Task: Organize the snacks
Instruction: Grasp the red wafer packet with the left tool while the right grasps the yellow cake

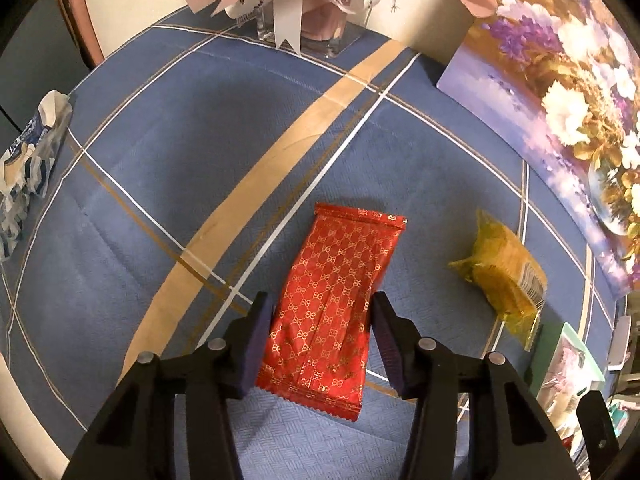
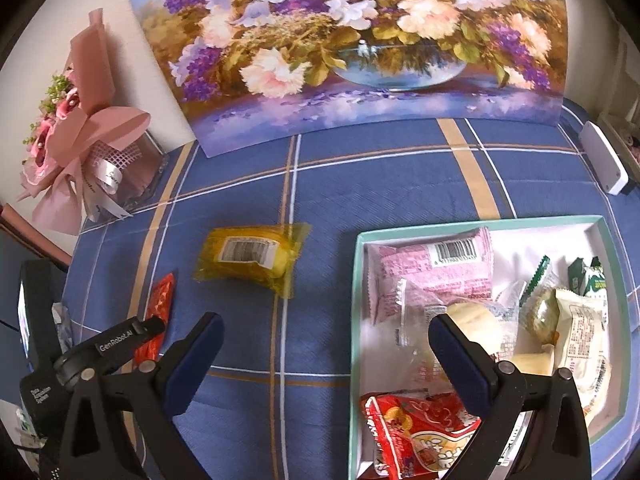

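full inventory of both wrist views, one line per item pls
red patterned packet: 1, red with gold print, on the cloth between the left tongs' pads
yellow packet: 1, yellow, on the cloth left of the box
blue-white packets: several, cloth's left edge
box: 1, teal rim, white inside, on the cloth at right
pink packet: 1, in the box, far left corner
red snack bag: 1, in the box, near end
other wrapped snacks: several, white and green, in the box
flower painting: 1, leaning at the back
pink bouquet: 1, back left
blue plaid cloth: 1, covers the table
left tongs: pads against the red patterned packet
right tongs: open, empty, over the box's left rim
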Action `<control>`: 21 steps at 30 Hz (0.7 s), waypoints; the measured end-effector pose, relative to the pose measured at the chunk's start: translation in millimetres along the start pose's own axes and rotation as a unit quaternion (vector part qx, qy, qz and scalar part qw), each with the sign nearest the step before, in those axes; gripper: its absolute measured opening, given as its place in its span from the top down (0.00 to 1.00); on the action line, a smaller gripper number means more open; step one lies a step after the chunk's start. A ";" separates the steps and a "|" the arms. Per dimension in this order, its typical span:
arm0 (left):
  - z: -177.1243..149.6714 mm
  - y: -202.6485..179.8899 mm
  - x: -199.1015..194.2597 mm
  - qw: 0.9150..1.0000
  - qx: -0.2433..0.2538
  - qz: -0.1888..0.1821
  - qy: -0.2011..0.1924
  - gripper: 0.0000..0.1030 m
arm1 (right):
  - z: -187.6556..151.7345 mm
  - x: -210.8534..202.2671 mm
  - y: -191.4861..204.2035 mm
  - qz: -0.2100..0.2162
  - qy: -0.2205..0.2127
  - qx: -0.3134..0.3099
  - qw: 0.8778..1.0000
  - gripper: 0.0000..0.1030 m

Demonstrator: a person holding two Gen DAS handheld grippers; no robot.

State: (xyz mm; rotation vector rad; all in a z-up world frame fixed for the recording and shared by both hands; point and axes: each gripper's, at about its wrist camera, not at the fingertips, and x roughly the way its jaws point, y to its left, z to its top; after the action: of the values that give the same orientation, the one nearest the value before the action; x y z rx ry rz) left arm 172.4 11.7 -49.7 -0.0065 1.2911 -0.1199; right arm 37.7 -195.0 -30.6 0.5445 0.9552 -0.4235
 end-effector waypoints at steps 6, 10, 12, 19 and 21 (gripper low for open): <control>3.0 -2.5 -5.4 1.000 -0.004 -0.010 -0.003 0.51 | 6.6 4.3 17.2 0.004 0.001 -0.020 1.000 0.00; 5.3 -1.5 1.7 1.000 -0.008 -0.016 0.003 0.52 | 10.8 8.5 28.5 0.002 0.003 -0.032 0.999 0.00; 5.2 -0.1 2.3 1.000 -0.010 -0.018 0.005 0.52 | 14.6 10.0 34.6 0.005 0.002 -0.038 0.999 0.00; 8.8 6.7 10.0 0.999 -0.019 -0.023 0.012 0.52 | 29.0 19.7 50.2 0.022 0.009 -0.044 0.999 0.00; 10.0 8.8 13.8 0.999 -0.022 -0.024 0.015 0.52 | 33.3 25.2 52.2 0.028 0.015 -0.042 0.999 0.00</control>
State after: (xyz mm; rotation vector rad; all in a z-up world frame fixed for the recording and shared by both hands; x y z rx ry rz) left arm 186.4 18.5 -60.7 -0.0730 1.3242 -0.1330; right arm 101.7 -176.7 -23.7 0.5006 0.9793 -0.3239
